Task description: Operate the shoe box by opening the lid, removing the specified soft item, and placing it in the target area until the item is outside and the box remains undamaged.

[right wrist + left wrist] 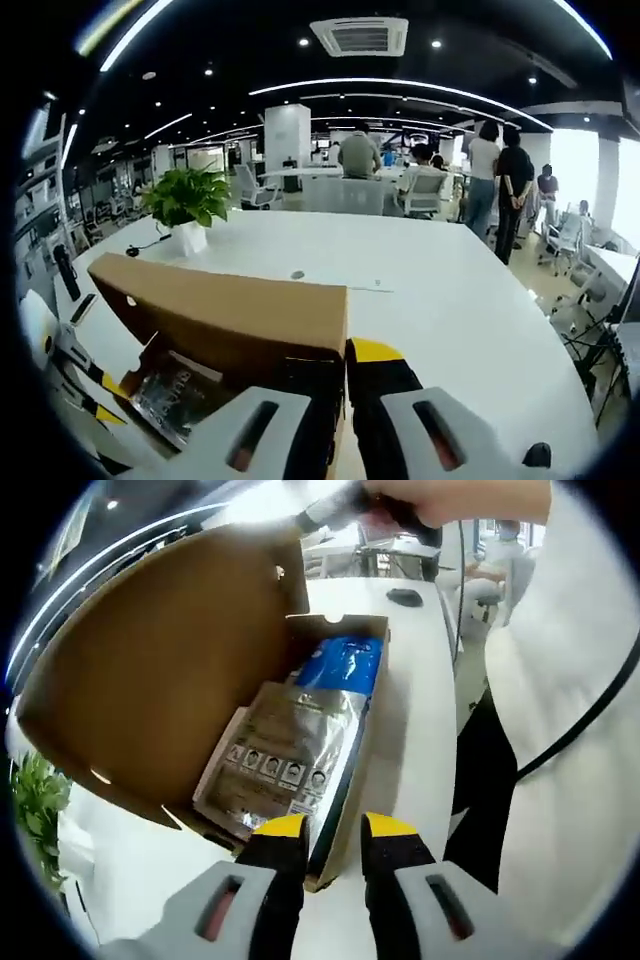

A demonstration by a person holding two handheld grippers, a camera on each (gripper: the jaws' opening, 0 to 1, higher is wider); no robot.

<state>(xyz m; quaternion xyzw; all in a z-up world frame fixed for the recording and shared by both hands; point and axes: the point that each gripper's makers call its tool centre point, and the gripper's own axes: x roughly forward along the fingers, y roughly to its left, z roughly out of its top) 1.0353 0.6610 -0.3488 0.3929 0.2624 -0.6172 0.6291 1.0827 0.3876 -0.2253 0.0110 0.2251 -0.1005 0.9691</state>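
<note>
While the right gripper (345,400) is clamping the raised brown cardboard lid (240,315) and the left gripper (333,830) is pinching the shoe box's front wall (345,810), the silver-and-blue soft pouch (300,740) is lying inside, so overbending risks creasing the hinge.

Left claw (332,845): two black fingers (283,865) with yellow tips, each rising from a light grey housing that bears a dark oblong slot with a reddish inset. Right claw (345,385): the same black fingers (375,390), a yellow tip on the one right of the gap, and grey housings with dark slots. Beside the left claw, toward the view's right, the person wears a white garment (570,730); a thin black cable (590,715) runs across it over dark clothing beneath.
</note>
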